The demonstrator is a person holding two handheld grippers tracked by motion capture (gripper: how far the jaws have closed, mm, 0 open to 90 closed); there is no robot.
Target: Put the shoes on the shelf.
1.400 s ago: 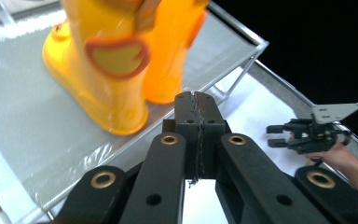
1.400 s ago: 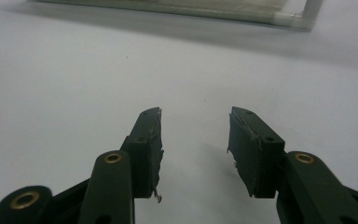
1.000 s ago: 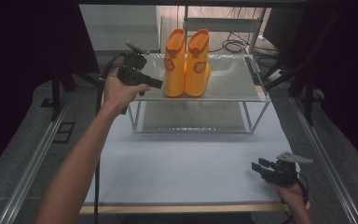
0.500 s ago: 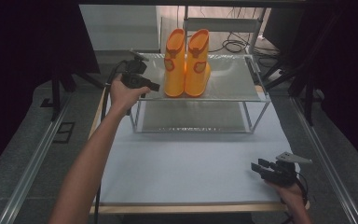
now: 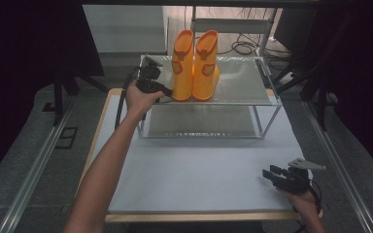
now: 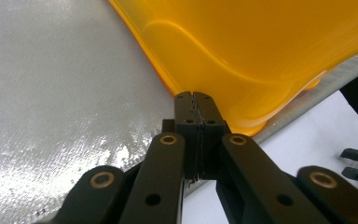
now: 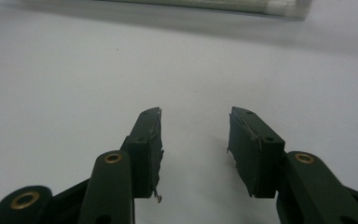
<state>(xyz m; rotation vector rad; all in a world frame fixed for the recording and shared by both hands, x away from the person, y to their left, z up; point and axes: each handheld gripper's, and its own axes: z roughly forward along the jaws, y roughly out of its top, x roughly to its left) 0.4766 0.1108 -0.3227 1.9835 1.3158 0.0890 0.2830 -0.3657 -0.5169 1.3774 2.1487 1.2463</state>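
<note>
I see the left gripper (image 5: 161,90) with jaws clenched empty against the orange boots (image 5: 194,65) at twelve o'clock on the rack (image 5: 252,82), nothing lifted yet, while the right gripper (image 5: 272,174) rests released at five o'clock on the worktop (image 5: 199,170).

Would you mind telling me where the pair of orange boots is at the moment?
In the high view, the orange boots stand upright on the top shelf of the wire rack, towards its left, with the shut left claw right beside them.

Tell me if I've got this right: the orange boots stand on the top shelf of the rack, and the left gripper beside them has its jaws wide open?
Not quite. The left gripper has its jaws shut, as the left gripper view shows. The orange boots do stand on the rack's top shelf.
</note>
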